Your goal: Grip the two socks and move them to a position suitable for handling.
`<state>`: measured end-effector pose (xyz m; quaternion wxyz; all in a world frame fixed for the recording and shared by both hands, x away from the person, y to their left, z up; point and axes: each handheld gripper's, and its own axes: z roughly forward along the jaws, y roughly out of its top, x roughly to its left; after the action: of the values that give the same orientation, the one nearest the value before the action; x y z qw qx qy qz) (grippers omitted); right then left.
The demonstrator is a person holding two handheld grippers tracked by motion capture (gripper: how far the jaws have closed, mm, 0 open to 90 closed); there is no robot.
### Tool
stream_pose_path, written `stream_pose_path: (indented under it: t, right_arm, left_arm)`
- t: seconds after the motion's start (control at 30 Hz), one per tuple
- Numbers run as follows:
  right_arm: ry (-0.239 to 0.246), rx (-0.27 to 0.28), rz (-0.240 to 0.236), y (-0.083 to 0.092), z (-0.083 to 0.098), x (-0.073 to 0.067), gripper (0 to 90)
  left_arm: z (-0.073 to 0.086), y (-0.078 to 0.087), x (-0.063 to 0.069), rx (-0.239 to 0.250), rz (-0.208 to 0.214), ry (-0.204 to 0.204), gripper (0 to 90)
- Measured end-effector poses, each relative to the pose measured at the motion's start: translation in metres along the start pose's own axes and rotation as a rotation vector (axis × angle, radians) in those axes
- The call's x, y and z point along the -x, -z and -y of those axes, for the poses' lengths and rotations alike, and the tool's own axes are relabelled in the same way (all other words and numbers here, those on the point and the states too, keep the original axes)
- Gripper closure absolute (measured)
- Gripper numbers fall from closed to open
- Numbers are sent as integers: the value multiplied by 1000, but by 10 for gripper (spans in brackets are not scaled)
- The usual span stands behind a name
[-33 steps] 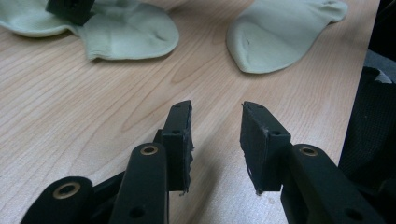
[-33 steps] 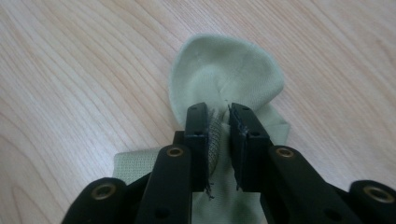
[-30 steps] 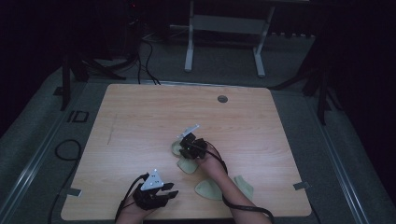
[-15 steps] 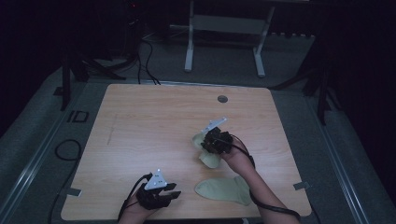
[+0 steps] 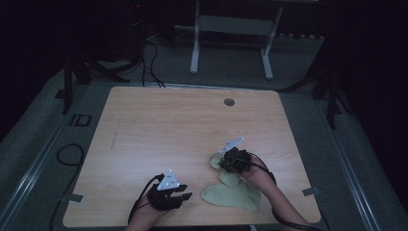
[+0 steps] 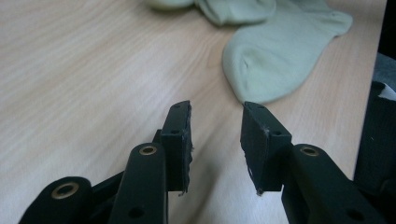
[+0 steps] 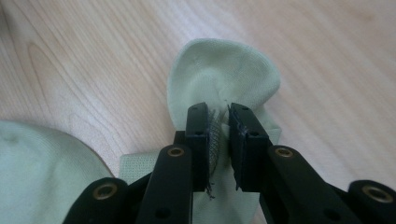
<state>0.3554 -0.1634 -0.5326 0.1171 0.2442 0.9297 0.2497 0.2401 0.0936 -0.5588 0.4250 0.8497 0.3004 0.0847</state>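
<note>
Pinching one of two socks [image 5: 231, 194], right tool [image 7: 217, 116], left tool [image 6: 215, 126] agape

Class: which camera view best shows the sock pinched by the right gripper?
The right gripper view: its jaws are shut on the sock. The high view shows it small, partly under the right gripper. The left gripper view catches its edge at top.

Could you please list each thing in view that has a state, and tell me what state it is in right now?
Left gripper: open, jaws apart over bare table, holding nothing.
Right gripper: shut on the held sock, fabric pinched between its jaws.
Held sock: gripped, bunched at the jaws, partly resting on the table.
Flat sock: lying spread on the table, not gripped.
Table: wooden top, bears both socks near its front right.
</note>
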Motion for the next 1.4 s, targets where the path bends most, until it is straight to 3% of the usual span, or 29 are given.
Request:
stream_pose_path:
  t: [0.2,0.37,0.43,0.57,0.8,0.93,1.13,1.2,1.27,1.33,1.4]
  right_arm:
    - [11,-2,0,-10,3,-2,746]
    - [-2,2,-15,-8,1,-2,584]
    - [-11,27,-16,-3,1,-2,556]
    - [-35,66,-28,13,2,-10,552]
    - [-65,77,-32,24,13,-29,567]
    - [-71,58,-34,18,17,-34,541]
    - [-62,17,-8,4,20,-36,513]
    - [-65,8,-14,0,22,-36,532]
    - [-76,12,-3,0,24,-34,591]
    - [-78,13,18,1,25,-32,732]
    - [-92,7,22,2,26,-29,806]
  left_arm:
    - [-17,-9,-3,-2,-5,-23,630]
    - [-34,-14,-7,2,-24,-47,630]
    - [-42,-15,-9,3,-33,-59,635]
    - [-59,-22,-15,14,-31,-72,664]
    - [-87,-50,-23,1,-30,-105,724]
    - [-91,-73,-31,-38,-52,-90,768]
    - [-85,-96,-40,-104,-78,-80,787]
    - [-82,-100,-43,-123,-85,-77,788]
    - [-80,-99,-44,-110,-83,-64,795]
    - [-79,-98,-45,-111,-88,-57,805]
    - [-79,-98,-44,-116,-93,-55,805]
